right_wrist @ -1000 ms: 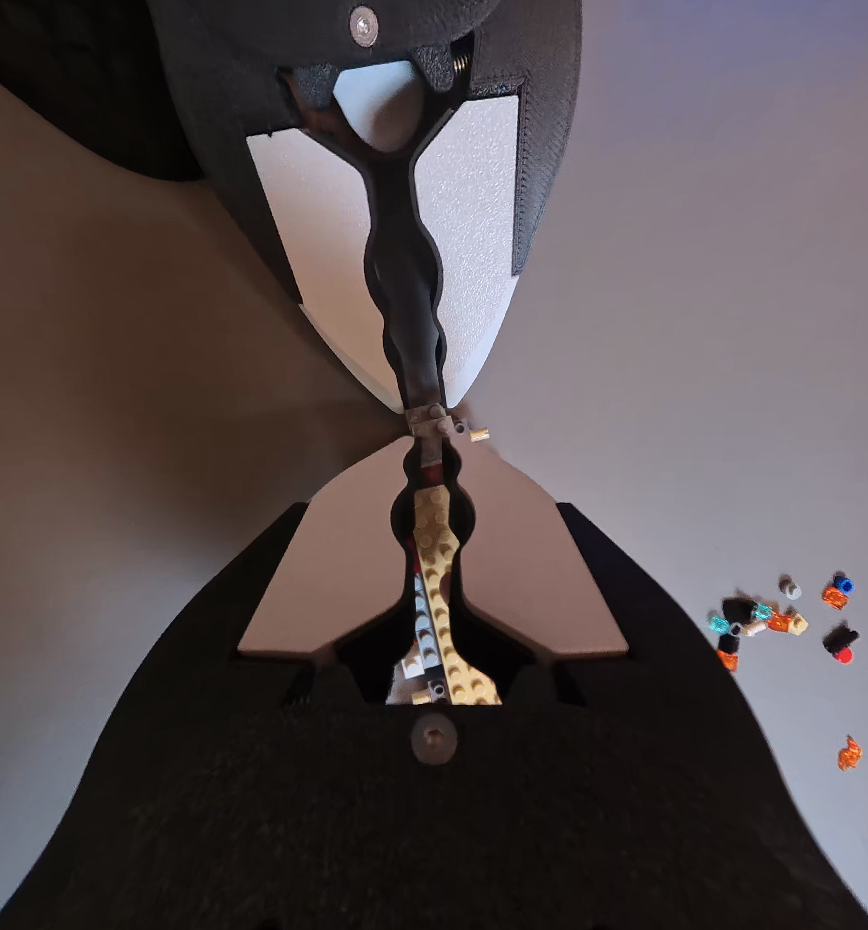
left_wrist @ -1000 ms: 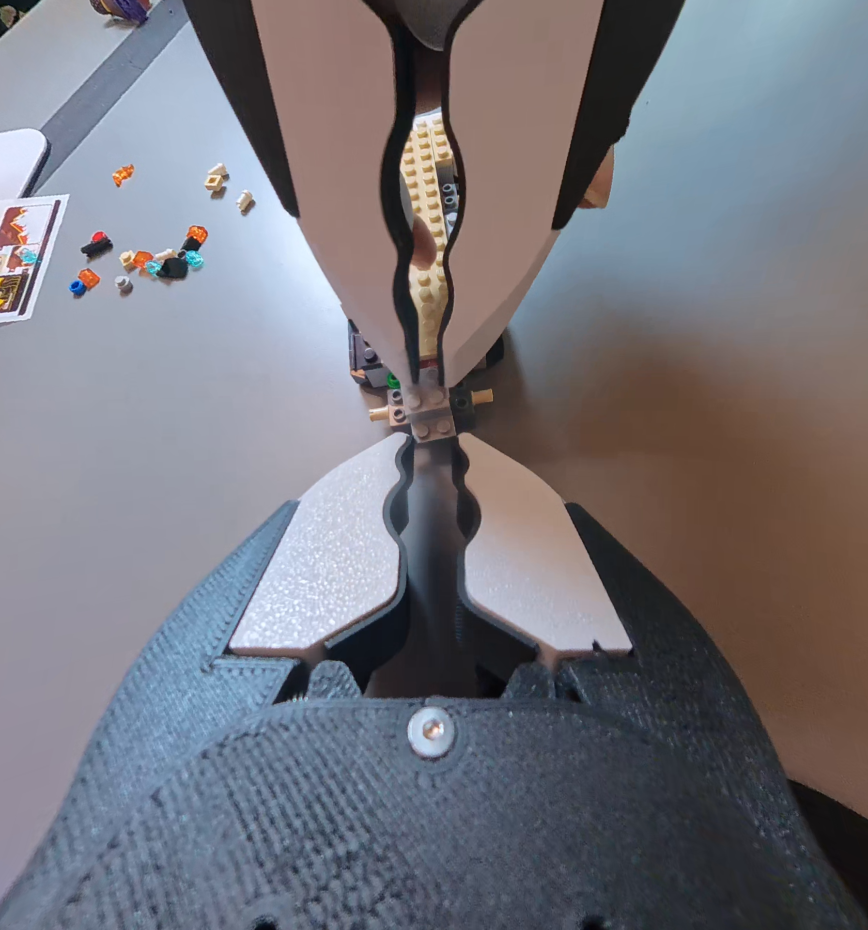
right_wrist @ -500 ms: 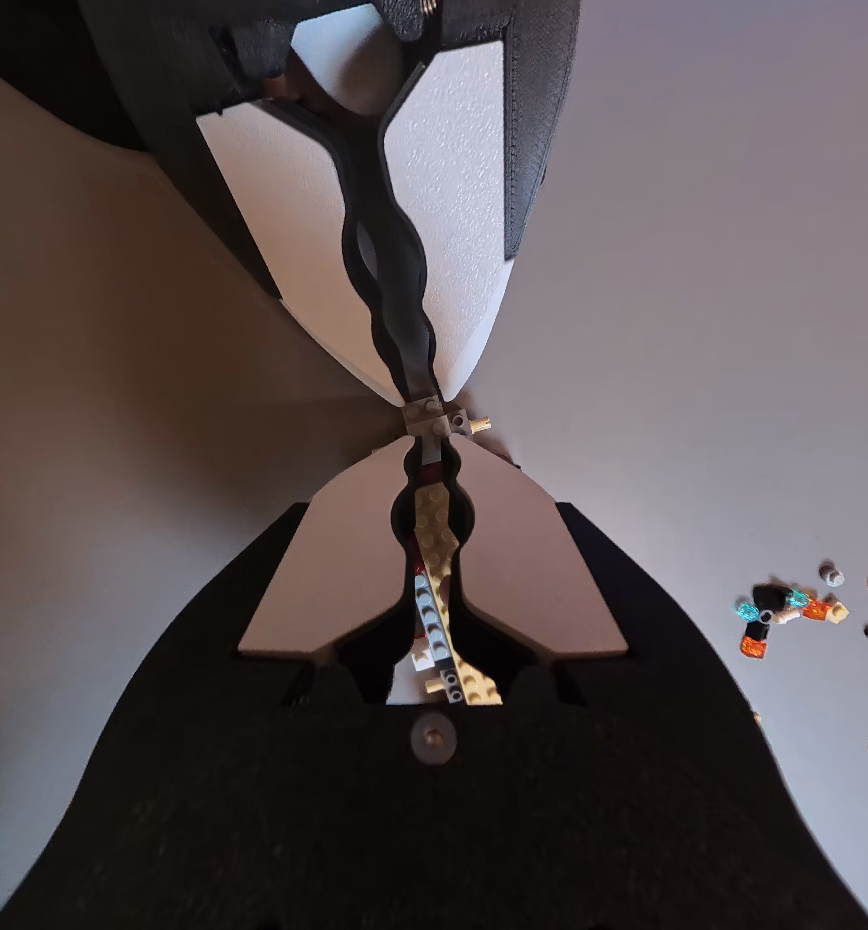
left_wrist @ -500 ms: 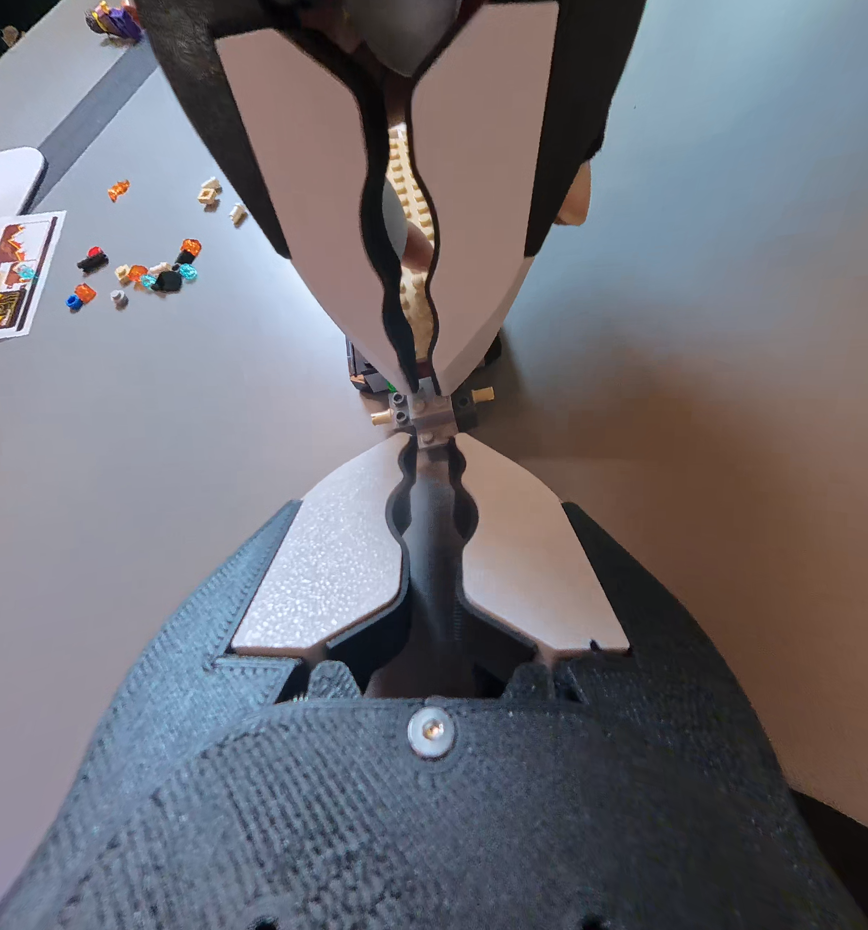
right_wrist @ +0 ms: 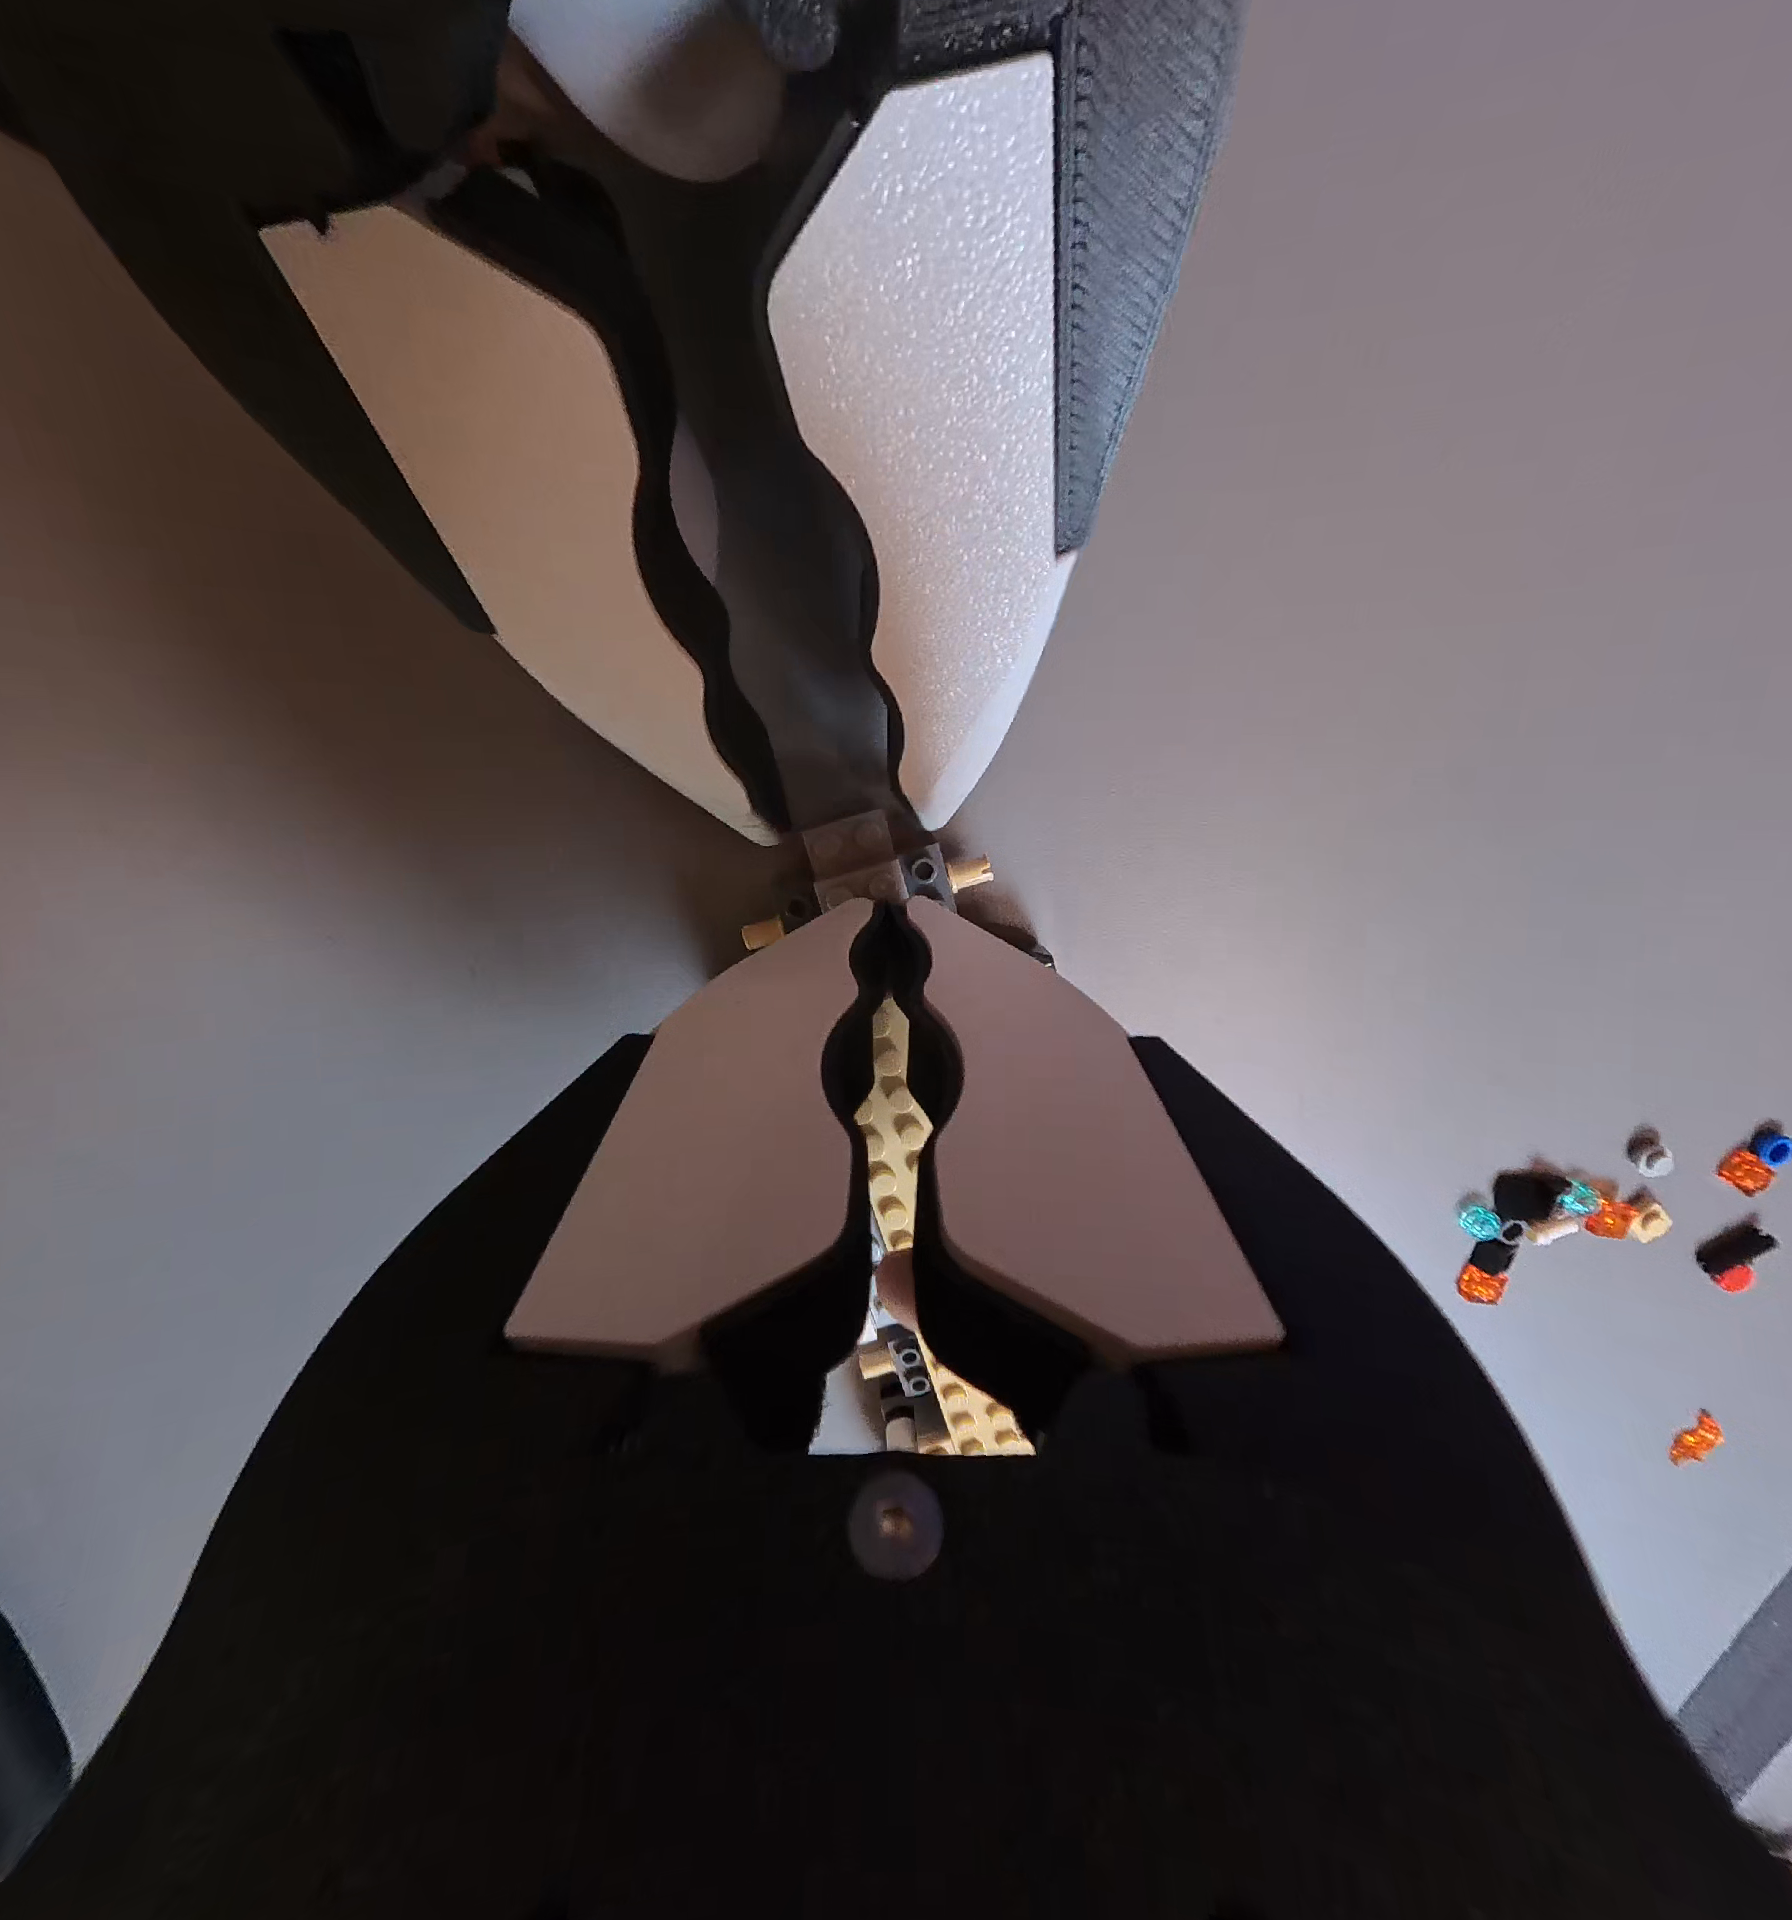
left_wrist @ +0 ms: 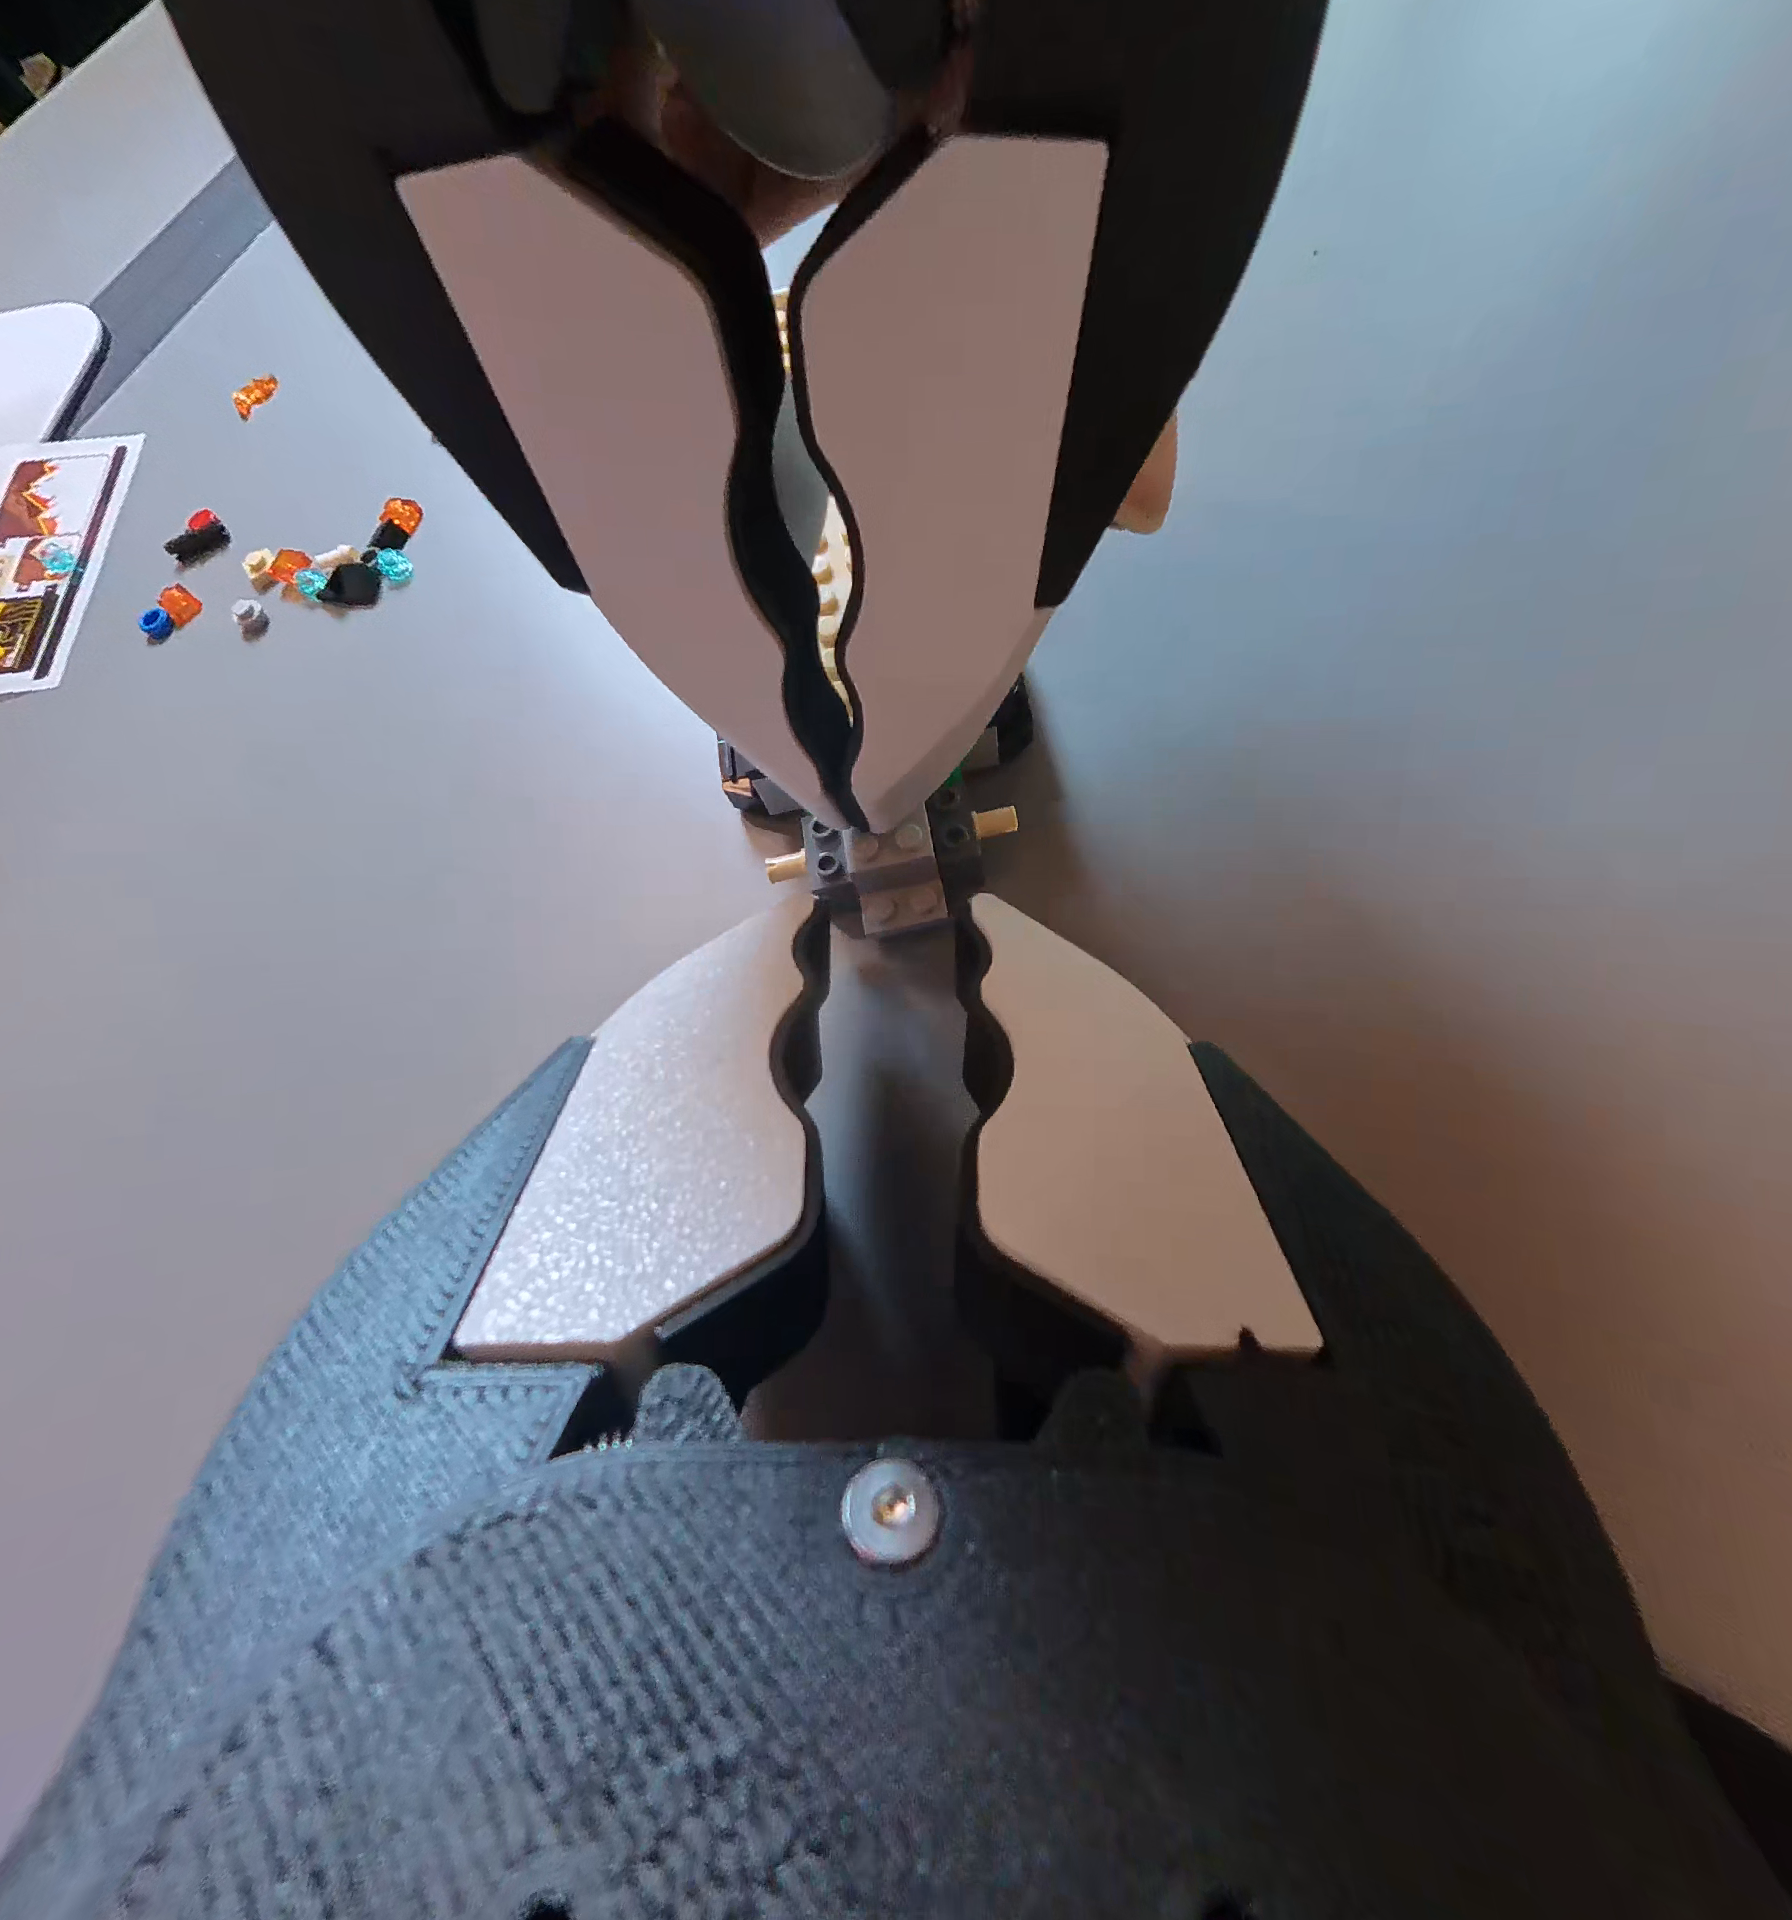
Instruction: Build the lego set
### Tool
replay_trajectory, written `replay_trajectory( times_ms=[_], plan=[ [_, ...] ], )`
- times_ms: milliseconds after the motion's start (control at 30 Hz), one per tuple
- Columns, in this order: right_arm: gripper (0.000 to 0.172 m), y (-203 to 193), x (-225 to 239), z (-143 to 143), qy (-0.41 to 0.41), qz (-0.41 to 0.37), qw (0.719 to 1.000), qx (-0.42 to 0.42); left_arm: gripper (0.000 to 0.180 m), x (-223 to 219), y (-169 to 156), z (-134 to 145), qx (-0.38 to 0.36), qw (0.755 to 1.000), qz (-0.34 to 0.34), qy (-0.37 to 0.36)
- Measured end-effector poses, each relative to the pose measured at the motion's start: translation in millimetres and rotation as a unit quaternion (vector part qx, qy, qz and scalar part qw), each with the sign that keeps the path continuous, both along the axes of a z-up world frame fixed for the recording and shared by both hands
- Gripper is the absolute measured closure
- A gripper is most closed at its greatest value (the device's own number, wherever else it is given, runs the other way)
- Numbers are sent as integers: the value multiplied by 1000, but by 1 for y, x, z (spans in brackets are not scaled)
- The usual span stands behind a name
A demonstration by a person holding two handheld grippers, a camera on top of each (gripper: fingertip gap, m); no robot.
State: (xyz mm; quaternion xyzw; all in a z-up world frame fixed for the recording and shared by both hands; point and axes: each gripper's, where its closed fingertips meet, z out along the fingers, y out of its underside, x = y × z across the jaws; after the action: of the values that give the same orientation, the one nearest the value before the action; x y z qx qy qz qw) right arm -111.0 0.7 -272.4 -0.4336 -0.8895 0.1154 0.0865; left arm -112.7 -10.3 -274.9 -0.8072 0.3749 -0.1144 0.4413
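A small grey brick (left_wrist: 897, 902) sits on a dark grey block with tan pins (left_wrist: 994, 823) at the front of a brick model with a tan studded plate (right_wrist: 892, 1132) on the grey table (left_wrist: 352, 987). My left gripper (left_wrist: 897, 916) is open; its fingertips (left_wrist: 985, 920) stand either side of the grey brick with a slight gap. My right gripper (right_wrist: 887, 912) is shut, pads together, with its tips resting on the studs of the grey bricks (right_wrist: 850, 844). The left wrist view shows it coming down from above (left_wrist: 856, 821).
Several small loose pieces (left_wrist: 289, 571), orange, black, blue and tan, lie at the far left; they also show in the right wrist view (right_wrist: 1598, 1216). A printed sticker sheet (left_wrist: 9, 561) and a white flat object (left_wrist: 9, 364) lie beyond them. A person's finger (left_wrist: 1152, 488) shows behind the right gripper. Less than 4 cm separates the two grippers' tips.
My left gripper's jaws have opened off the grey brick they were pinching. My right gripper's jaws have closed fully, and it has tilted more upright over the brick.
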Motion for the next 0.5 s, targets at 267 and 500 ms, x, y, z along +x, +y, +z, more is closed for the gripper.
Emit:
replay_trajectory(
  times_ms=[267,500],
  plan=[
    [145,5,6,39,137,-83,982,-102,147,0,1,3,0,1000,6,-15],
    [134,30,104,39,255,-204,936,-132,127,17,5,4,-29,999,31,-18]
  ],
)
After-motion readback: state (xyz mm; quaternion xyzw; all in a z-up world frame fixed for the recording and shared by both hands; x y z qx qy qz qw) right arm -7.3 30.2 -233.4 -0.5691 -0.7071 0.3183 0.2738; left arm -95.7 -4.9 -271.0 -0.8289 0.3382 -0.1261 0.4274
